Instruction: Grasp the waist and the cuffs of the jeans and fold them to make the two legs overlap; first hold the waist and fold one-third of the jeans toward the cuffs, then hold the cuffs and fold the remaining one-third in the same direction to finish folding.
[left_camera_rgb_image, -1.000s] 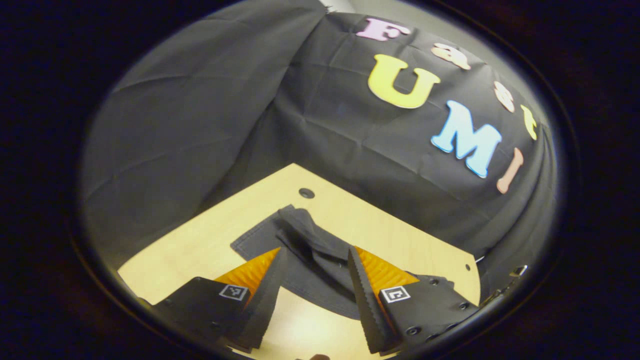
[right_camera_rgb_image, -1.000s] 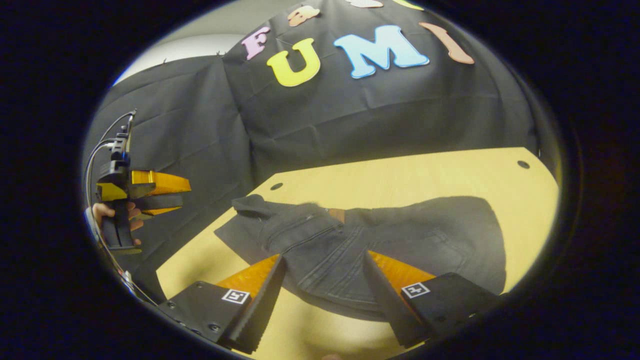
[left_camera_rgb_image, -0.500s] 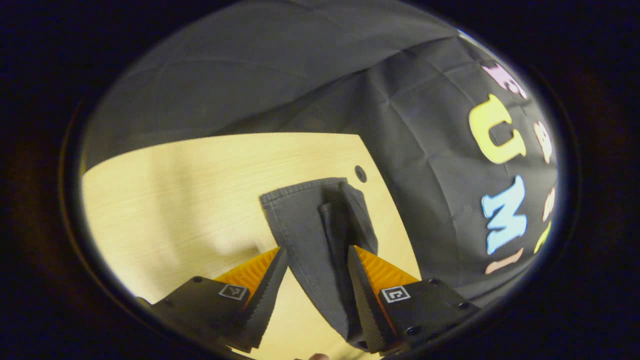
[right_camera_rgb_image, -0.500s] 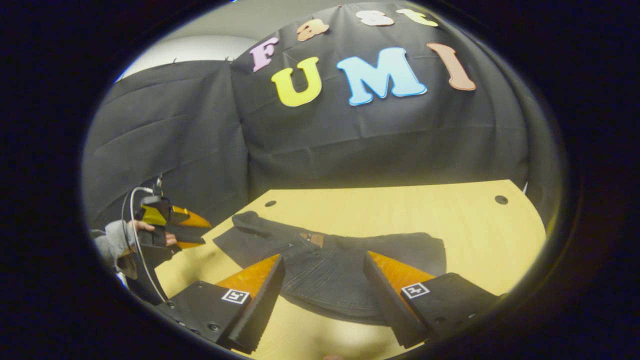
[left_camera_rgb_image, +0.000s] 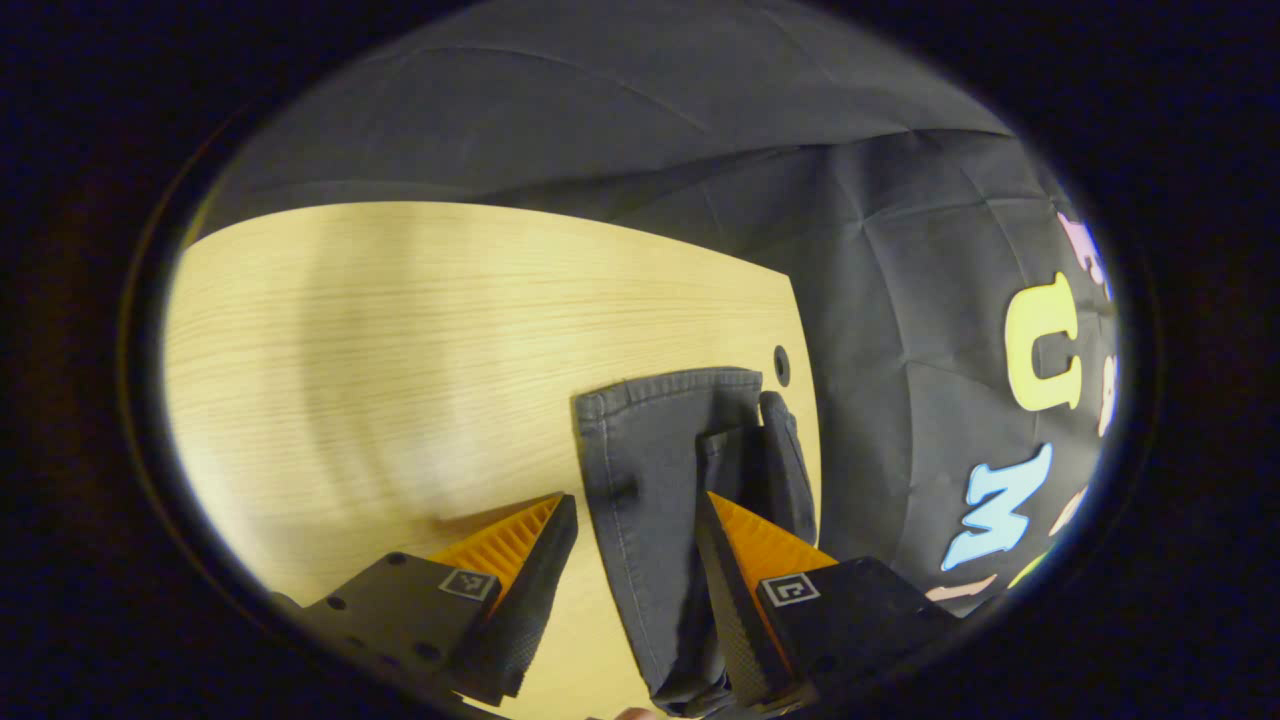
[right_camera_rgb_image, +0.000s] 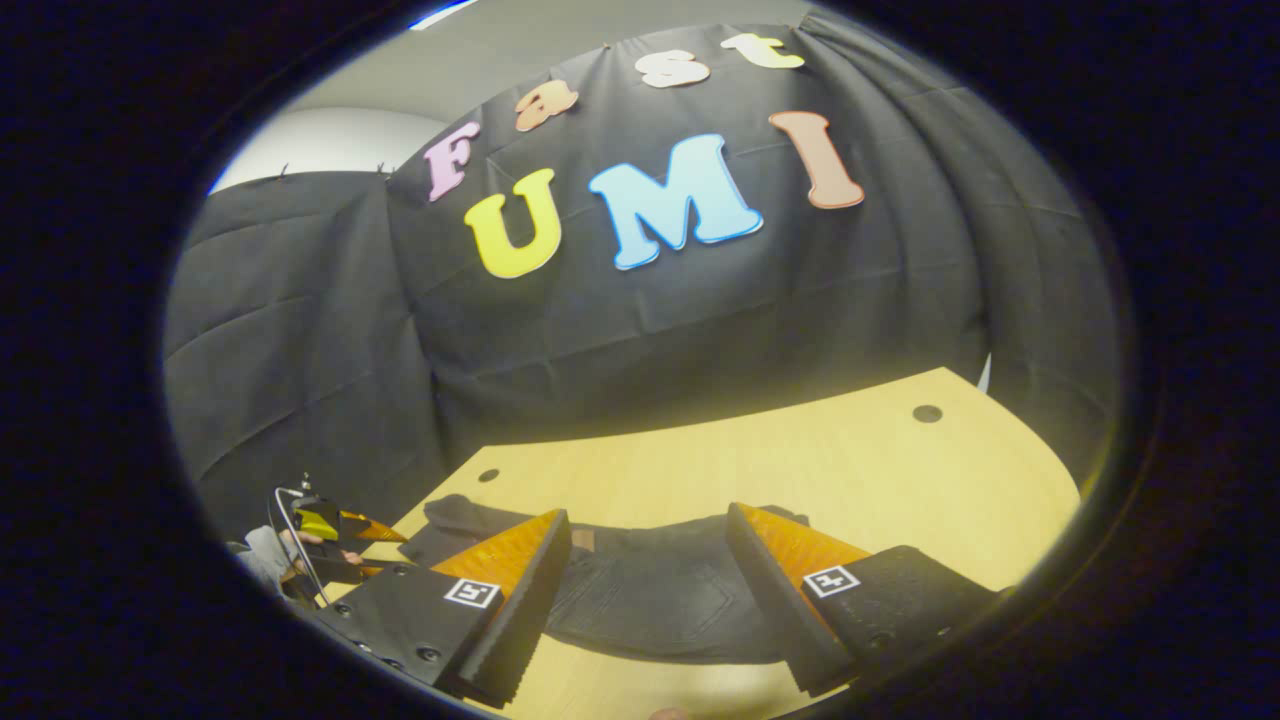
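Note:
Dark jeans lie flat on the wooden table (left_camera_rgb_image: 400, 350). In the left gripper view the cuff end of the jeans (left_camera_rgb_image: 665, 470) runs up from between the fingers, its hem pointing at the table's far edge. My left gripper (left_camera_rgb_image: 630, 545) hangs open over that leg, and the cloth lies close to the right-hand finger. In the right gripper view the waist part of the jeans (right_camera_rgb_image: 650, 605), with a back pocket, lies just beyond my open right gripper (right_camera_rgb_image: 650, 565). The left gripper (right_camera_rgb_image: 335, 530), held by a hand, shows at the far left by the cuffs.
Black cloth walls close the booth behind and beside the table (right_camera_rgb_image: 800, 460). Small round holes mark the tabletop near its corners (left_camera_rgb_image: 781, 366) (right_camera_rgb_image: 927, 413). Bare wood stretches left of the cuffs in the left gripper view.
The left gripper has swung around and come down over the cuff end. The right gripper's view has tilted up, so the jeans sit lower and smaller in it. Both stay open.

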